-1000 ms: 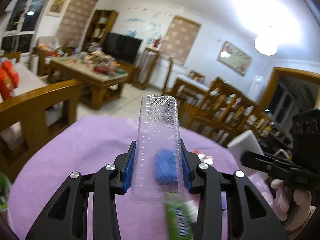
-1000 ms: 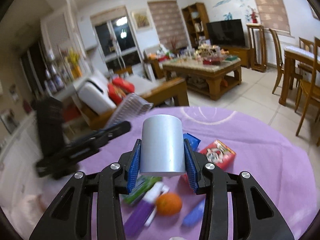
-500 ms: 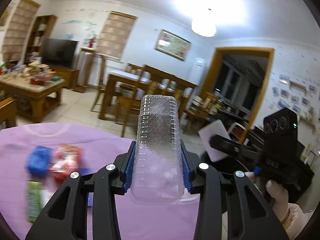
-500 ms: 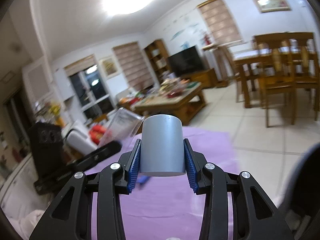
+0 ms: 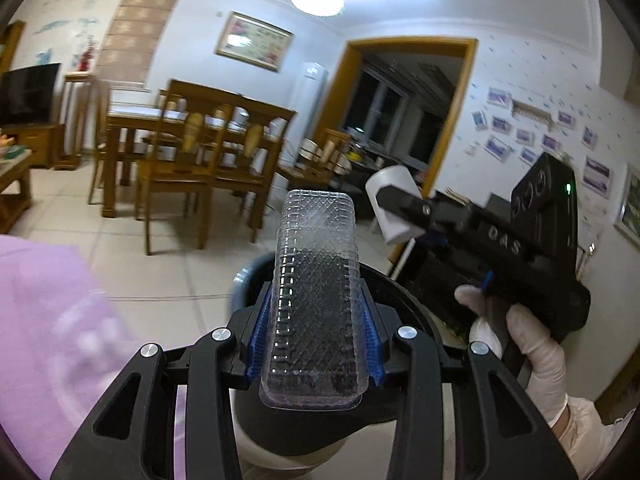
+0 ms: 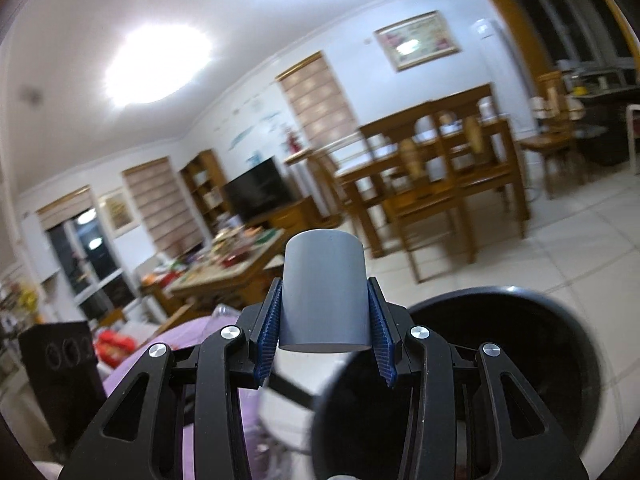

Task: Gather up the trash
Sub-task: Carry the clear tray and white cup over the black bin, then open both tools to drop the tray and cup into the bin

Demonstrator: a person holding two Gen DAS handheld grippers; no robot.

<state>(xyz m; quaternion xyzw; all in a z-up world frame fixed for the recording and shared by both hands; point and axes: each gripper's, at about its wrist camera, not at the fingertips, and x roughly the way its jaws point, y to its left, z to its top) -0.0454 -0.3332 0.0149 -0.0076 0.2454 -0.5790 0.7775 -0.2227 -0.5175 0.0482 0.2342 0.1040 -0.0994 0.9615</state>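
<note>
My left gripper (image 5: 316, 336) is shut on a clear ribbed plastic container (image 5: 316, 280) and holds it over the dark opening of a round trash bin (image 5: 404, 300). My right gripper (image 6: 324, 332) is shut on a grey paper cup (image 6: 324, 292), held above the bin's black rim (image 6: 576, 320) at lower right. In the left wrist view the right gripper (image 5: 394, 212) shows at right with the white cup (image 5: 394, 184) in it, held by a gloved hand (image 5: 532, 360).
The purple-covered table (image 5: 44, 312) lies at left, also seen in the right wrist view (image 6: 176, 340). Wooden dining chairs and table (image 5: 192, 148) stand on the tiled floor beyond. The left gripper's body (image 6: 60, 372) shows at lower left of the right wrist view.
Both grippers swung away from the purple table with their loads, and now the trash bin has come into view below them.
</note>
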